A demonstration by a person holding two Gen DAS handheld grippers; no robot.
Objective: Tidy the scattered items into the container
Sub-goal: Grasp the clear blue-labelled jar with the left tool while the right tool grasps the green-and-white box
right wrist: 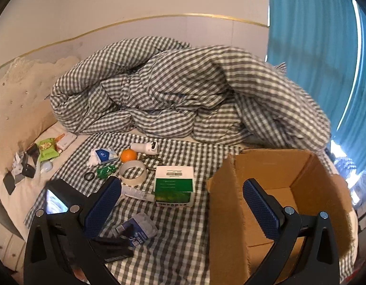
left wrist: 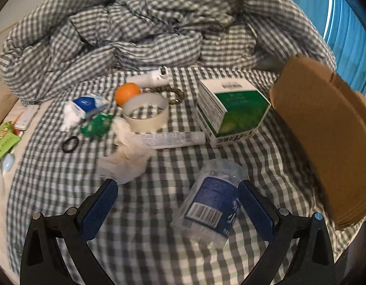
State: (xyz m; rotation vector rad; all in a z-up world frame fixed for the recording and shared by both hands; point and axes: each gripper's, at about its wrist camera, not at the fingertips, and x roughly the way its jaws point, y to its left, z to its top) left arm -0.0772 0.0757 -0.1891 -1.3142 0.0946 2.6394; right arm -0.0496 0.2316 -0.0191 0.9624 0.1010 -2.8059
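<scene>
Presently noted: left gripper [left wrist: 178,204] angled down over the bed [left wrist: 145,213], jaws spread wide and empty. Crushed plastic bottle [left wrist: 212,204] lying on the checked sheet just ahead, offset toward the right-hand pad, nearly touching it; cap end hidden near the lower edge. Long axis tilted slightly off the line of the fingers, so closing would fall across the bottle's width. Judged nearer to the left gripper than to the right.

Right gripper [right wrist: 183,204] likewise wide open and empty, hanging near the box [right wrist: 230,213], whose open top faces up with its cavity visible behind the right finger. Box standing to the bottle's right. Remaining clutter, including the orange [left wrist: 127,93] and tape roll [left wrist: 146,112], well beyond the bottle.
</scene>
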